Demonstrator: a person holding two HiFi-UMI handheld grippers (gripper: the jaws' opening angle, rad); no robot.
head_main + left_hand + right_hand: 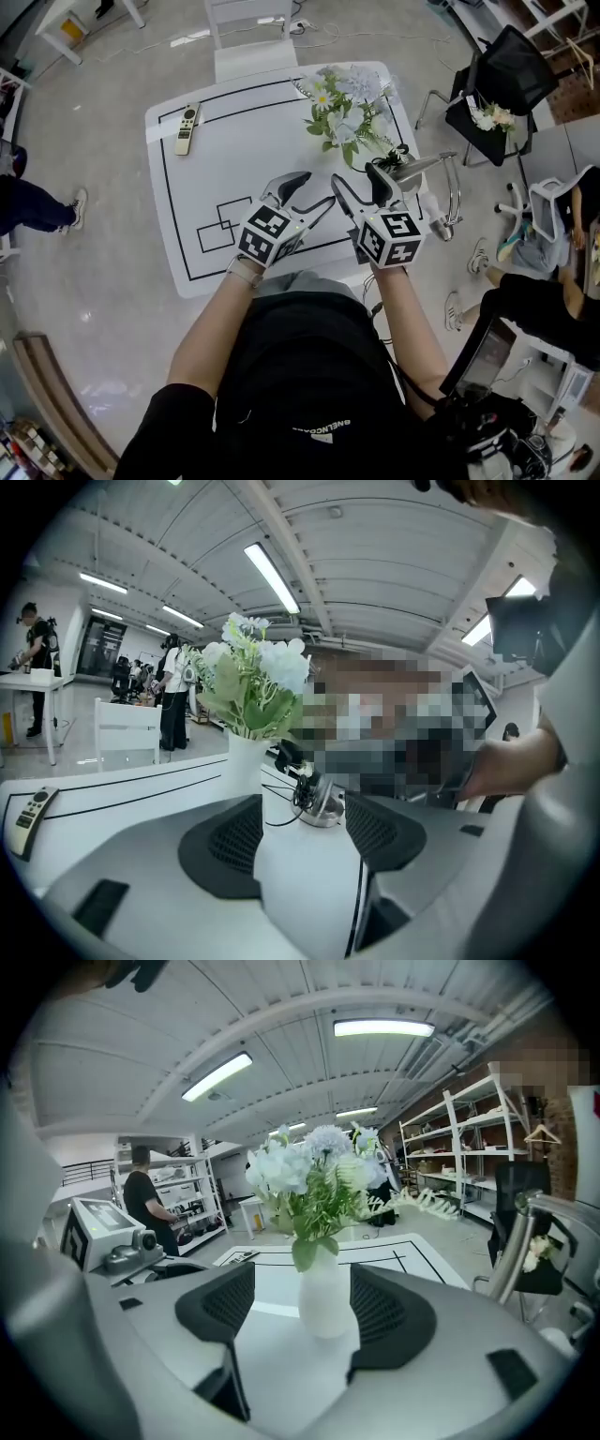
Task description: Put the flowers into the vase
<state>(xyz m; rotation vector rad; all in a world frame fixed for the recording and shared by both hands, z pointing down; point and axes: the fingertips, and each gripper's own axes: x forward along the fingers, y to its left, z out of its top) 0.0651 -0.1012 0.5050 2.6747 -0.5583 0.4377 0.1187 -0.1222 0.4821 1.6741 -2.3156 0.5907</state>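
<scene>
A white vase with white and pale blue flowers and green leaves stands at the table's far right part. My right gripper is open just short of it. In the right gripper view the vase stands straight ahead of the gap between the dark pads, which do not touch it. My left gripper is open beside the right one, nothing between its pads. From there the vase and its flowers show ahead and slightly left.
The white table bears black lines and a remote at its far left. A small metal piece with a black cable lies near the vase. A black chair carrying more flowers stands to the right, a white chair behind the table.
</scene>
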